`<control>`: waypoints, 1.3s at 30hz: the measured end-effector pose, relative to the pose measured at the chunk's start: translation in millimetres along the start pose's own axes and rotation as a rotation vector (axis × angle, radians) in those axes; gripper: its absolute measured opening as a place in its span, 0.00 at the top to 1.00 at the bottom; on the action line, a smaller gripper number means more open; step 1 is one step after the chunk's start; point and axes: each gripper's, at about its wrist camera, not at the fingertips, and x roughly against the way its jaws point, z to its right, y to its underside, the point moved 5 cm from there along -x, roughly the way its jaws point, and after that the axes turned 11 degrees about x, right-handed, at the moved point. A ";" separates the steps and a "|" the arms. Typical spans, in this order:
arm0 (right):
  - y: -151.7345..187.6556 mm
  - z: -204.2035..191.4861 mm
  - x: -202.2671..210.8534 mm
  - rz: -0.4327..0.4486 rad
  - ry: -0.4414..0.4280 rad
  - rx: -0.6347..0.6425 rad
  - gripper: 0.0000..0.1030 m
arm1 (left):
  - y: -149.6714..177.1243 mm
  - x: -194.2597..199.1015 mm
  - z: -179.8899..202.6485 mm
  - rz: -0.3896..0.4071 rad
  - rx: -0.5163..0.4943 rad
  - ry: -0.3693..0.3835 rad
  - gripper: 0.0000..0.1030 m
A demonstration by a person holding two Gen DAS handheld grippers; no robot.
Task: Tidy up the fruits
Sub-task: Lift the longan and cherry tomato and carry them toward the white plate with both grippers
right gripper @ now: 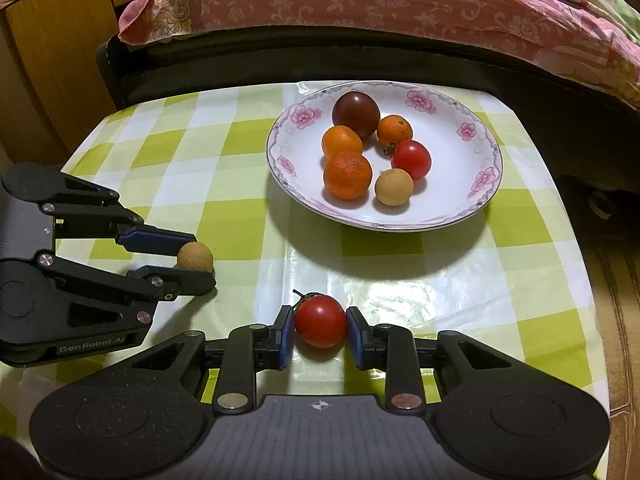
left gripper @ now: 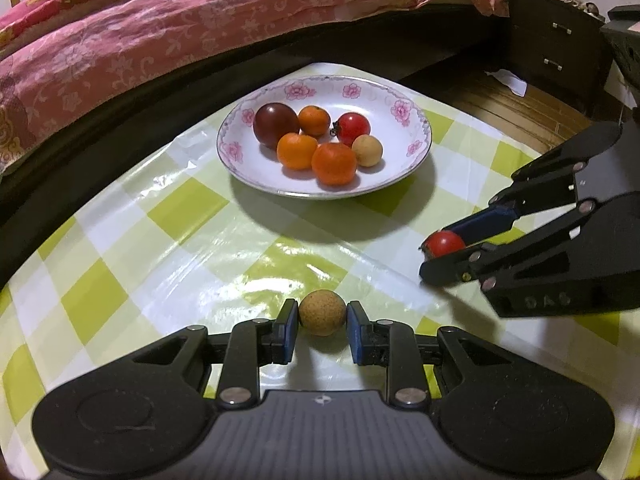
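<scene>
Warm indoor light from above; glare on the tablecloth [left gripper: 224,240], plate [right gripper: 460,208] shadow falls toward camera; fisheye-bent, dark corners

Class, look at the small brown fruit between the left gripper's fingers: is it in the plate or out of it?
Out. The brown fruit sits between the left gripper pads, above the checked cloth, short of the plate.

The left gripper [left gripper: 322,322] sits low over the table, pointing forward. Its two blue pads [left gripper: 289,334] press on both sides of a small round tan fruit [left gripper: 322,313]. Seen from the right wrist camera, it [right gripper: 196,258] comes in from the left side, lying flat. The right gripper [right gripper: 320,330] is low too, and its blue pads [right gripper: 286,334] squeeze a red tomato [right gripper: 320,321] between them. From the left wrist camera, it [left gripper: 442,250] reaches in from the right, tilted a little.
</scene>
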 end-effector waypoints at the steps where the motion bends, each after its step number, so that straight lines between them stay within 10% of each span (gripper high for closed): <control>1: -0.6 -0.8 0.1 0.000 -0.005 -0.002 0.76 | -1.0 0.3 1.0 0.002 -0.002 -0.002 0.68; 39: -26.5 10.1 20.2 0.105 0.035 -0.042 0.76 | -42.8 5.7 12.0 0.086 -0.015 -0.033 0.68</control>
